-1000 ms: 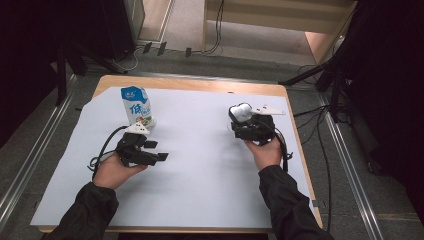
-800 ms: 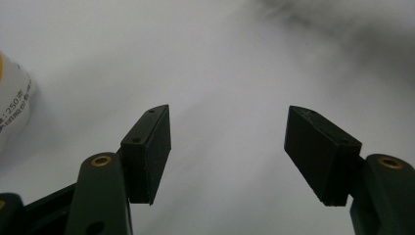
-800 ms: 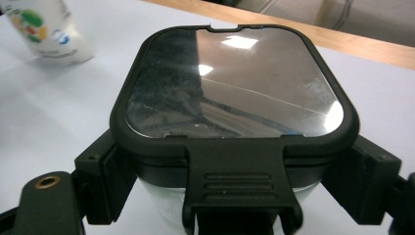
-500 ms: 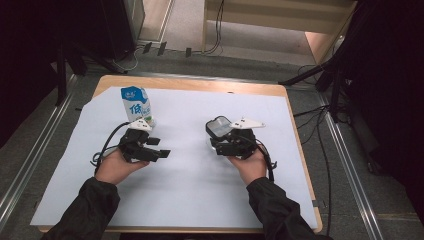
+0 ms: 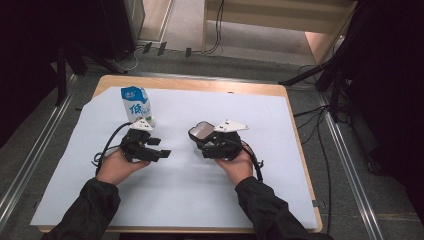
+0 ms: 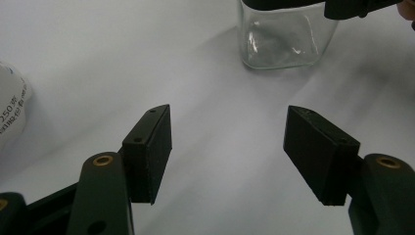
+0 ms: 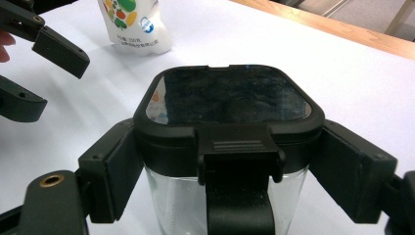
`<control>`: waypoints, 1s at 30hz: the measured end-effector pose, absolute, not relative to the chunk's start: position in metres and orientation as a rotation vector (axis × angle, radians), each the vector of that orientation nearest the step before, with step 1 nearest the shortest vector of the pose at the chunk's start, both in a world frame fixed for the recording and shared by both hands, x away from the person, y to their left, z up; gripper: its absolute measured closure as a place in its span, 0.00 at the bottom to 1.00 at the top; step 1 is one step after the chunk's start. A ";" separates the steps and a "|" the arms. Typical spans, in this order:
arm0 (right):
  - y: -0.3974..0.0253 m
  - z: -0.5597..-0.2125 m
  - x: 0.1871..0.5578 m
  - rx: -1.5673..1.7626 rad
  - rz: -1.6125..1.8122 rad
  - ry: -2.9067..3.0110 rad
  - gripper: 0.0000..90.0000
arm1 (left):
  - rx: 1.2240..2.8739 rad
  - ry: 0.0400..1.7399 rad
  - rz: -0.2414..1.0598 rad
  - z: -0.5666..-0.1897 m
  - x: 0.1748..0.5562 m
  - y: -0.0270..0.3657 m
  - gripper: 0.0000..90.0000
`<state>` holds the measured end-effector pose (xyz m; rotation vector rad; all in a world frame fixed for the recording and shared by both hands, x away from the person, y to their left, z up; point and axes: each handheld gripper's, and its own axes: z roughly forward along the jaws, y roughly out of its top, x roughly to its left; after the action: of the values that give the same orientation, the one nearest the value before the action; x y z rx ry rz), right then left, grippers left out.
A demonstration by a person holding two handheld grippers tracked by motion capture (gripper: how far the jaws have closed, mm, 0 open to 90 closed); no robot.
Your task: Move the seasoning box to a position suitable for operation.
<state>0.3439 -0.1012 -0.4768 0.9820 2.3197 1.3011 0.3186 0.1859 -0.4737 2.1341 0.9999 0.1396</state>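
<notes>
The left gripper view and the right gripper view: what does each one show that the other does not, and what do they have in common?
The left gripper view shows the left gripper from behind, its fingers wide apart over bare paper, and the clear glass bottom of the jar.

The right gripper view shows the jar's black lid with its front latch, the right gripper clamped on the lid's sides, and the wooden table edge.

Both show the jar, the white paper, the milk carton and part of the other gripper.
</notes>
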 end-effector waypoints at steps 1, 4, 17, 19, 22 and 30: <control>-0.101 -0.477 0.343 0.978 1.298 2.321 0.20 | 2.133 0.999 0.143 -0.474 0.318 0.186 0.40; -0.103 -0.477 0.343 0.979 1.299 2.321 0.20 | 2.132 1.000 0.145 -0.474 0.318 0.186 0.40; -0.109 -0.480 0.339 0.986 1.299 2.331 0.20 | 2.121 1.003 0.147 -0.474 0.318 0.185 0.40; -0.109 -0.480 0.338 0.987 1.296 2.334 0.20 | 2.124 0.999 0.144 -0.474 0.318 0.185 0.40; -0.110 -0.480 0.336 0.983 1.285 2.338 0.20 | 2.125 0.990 0.137 -0.474 0.318 0.182 0.40; -0.111 -0.484 0.332 0.995 1.270 2.363 0.18 | 2.133 0.963 0.103 -0.473 0.322 0.173 0.43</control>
<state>0.3316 -0.1108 -0.4837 0.9945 2.3631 1.2695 0.3217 0.1733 -0.4729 2.1332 0.9630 0.1032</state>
